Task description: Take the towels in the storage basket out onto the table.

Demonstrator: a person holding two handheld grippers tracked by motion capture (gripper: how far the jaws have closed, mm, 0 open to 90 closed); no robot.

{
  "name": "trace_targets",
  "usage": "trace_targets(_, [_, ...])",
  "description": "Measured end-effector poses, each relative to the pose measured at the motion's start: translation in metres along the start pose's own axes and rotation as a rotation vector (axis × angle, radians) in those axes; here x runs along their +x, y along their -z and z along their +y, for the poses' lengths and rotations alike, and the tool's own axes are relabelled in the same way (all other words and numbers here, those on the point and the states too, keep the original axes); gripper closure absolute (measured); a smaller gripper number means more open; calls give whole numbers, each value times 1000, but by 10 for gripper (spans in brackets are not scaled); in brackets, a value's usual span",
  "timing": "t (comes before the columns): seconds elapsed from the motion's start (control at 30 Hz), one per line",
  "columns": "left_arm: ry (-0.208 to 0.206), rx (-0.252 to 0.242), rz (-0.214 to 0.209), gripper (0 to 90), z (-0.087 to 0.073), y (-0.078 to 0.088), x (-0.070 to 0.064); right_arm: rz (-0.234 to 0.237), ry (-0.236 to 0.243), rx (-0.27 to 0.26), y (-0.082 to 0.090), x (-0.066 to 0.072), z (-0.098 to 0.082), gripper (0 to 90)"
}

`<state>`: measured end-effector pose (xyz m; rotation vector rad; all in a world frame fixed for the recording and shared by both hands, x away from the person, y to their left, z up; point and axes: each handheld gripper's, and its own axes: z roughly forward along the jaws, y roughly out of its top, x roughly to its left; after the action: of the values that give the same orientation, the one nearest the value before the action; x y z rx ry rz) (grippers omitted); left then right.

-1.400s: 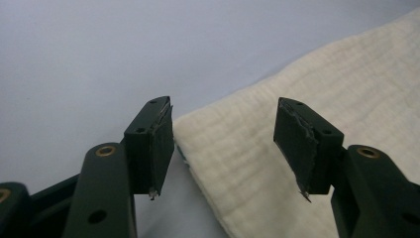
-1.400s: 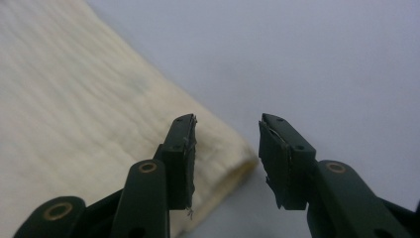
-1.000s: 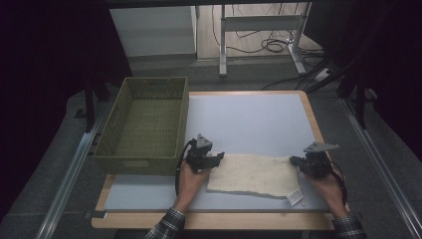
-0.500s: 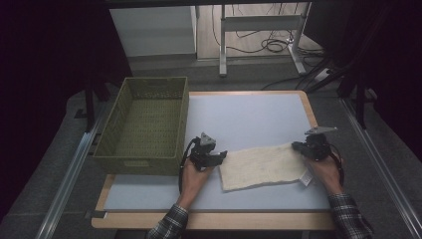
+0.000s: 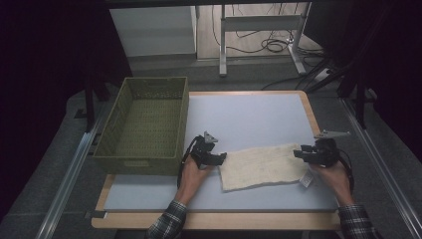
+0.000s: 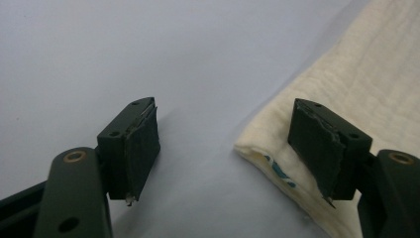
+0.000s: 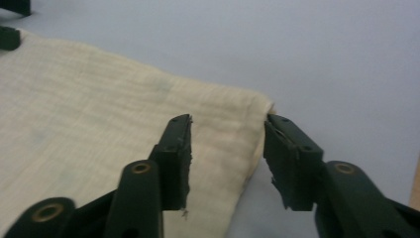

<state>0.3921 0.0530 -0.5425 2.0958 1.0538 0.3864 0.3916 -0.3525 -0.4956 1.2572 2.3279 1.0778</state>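
Both open: left claw (image 5: 222,157) straddles the folded cream woven cloth's (image 5: 262,166) corner; right claw (image 5: 297,153) at opposite end, contact unclear, pale-blue desk (image 5: 249,119) beneath.

The high view is dim overall: its left and right edges fall to near black, and only the table (image 5: 259,119) at center and a strip of floor at the top are lit. Detail there is soft and grainy. The left gripper view is brighter, evenly lit; soft shadows spread on the table below and right of the jaws, and the cloth (image 6: 366,99) blurs toward the upper right. In the right gripper view the near jaws at the bottom are slightly blurred, the cloth weave at center left reads soft, and no glare appears.
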Motion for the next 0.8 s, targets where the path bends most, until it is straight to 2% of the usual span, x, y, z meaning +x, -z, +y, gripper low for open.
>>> trace_targets(0.2, [0, -8, 1, 274, -1, 0, 0, 11, -4, -3, 7, 13, -6, 386])
trace_targets(0.37, [3, -9, 1, 274, -1, 0, 0, -5, 49, -23, 13, 31, -7, 283])
trace_targets(0.43, [4, -9, 1, 274, -1, 0, 0, -15, 60, -20, 14, 36, -6, 278])
trace_targets(0.47, [5, -9, 0, 274, -1, 0, 0, -4, 81, -16, 14, 46, -6, 259])
trace_targets(0.8, [4, -9, -1, 275, -1, 0, 0, 103, 158, -5, 5, 88, 0, 255])
